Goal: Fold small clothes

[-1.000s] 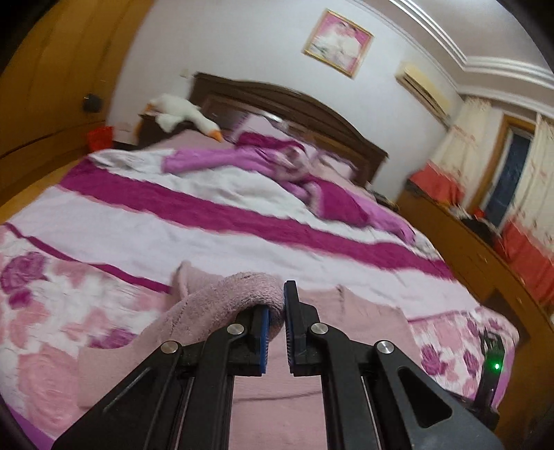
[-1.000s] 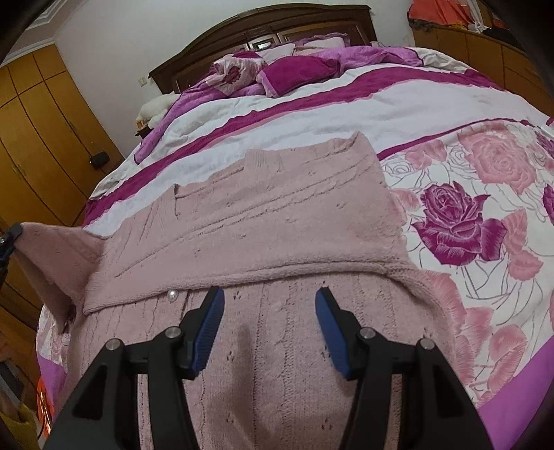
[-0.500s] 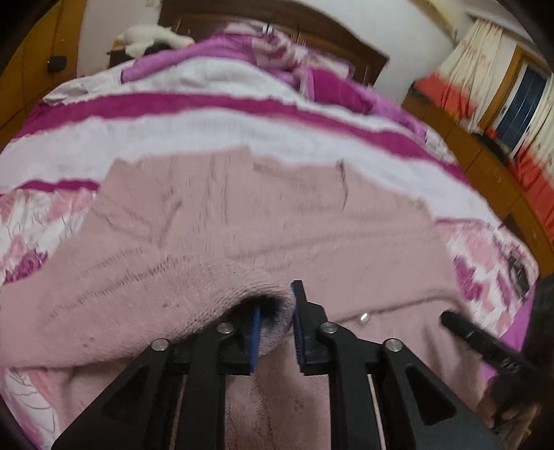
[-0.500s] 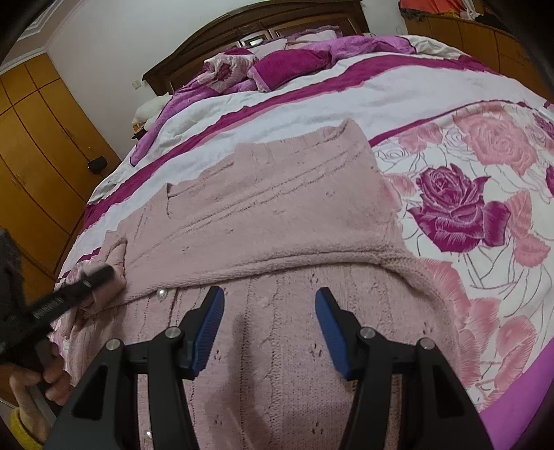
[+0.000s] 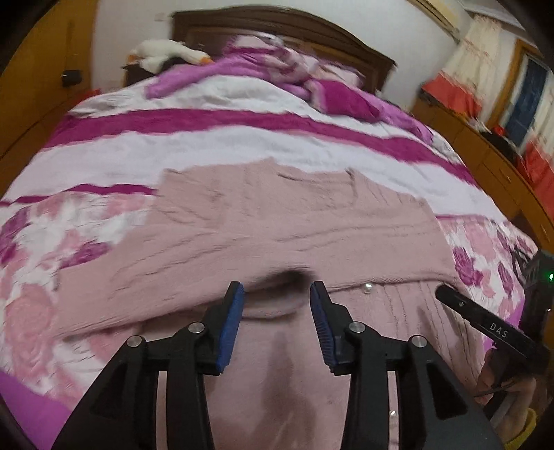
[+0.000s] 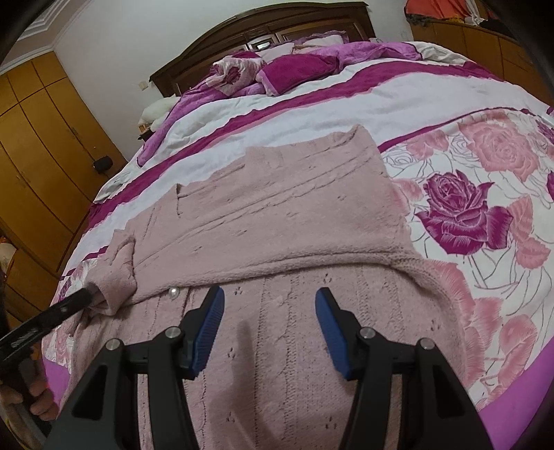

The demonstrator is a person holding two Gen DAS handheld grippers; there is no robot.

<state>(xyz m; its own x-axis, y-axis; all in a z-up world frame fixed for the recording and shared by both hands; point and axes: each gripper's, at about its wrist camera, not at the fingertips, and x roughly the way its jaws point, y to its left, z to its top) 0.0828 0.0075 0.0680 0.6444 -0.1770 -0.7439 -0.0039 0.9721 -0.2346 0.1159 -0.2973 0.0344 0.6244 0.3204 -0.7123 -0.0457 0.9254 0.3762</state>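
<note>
A pale pink knitted cardigan (image 6: 277,221) lies flat on the bed, both sleeves folded across its body. It also shows in the left wrist view (image 5: 277,225). My left gripper (image 5: 277,304) is open and empty, its blue pads either side of the folded sleeve's cuff (image 5: 273,306). In the right wrist view the left gripper (image 6: 69,304) sits at that cuff (image 6: 117,273). My right gripper (image 6: 268,308) is open and empty, low over the cardigan's lower body near a pearl button (image 6: 173,292). One of the right gripper's fingers (image 5: 484,318) shows at the left wrist view's right edge.
The bedspread (image 6: 467,194) is white with magenta stripes and pink roses. Crumpled purple bedding (image 6: 287,69) and a plush goose (image 5: 166,52) lie by the dark headboard (image 6: 277,27). Wooden wardrobes (image 6: 38,138) stand to the left, wooden cabinets (image 5: 484,155) to the right.
My left gripper carried the sleeve cuff across the cardigan, lowered it onto the body and opened, letting the cuff go. The right gripper stayed open in place.
</note>
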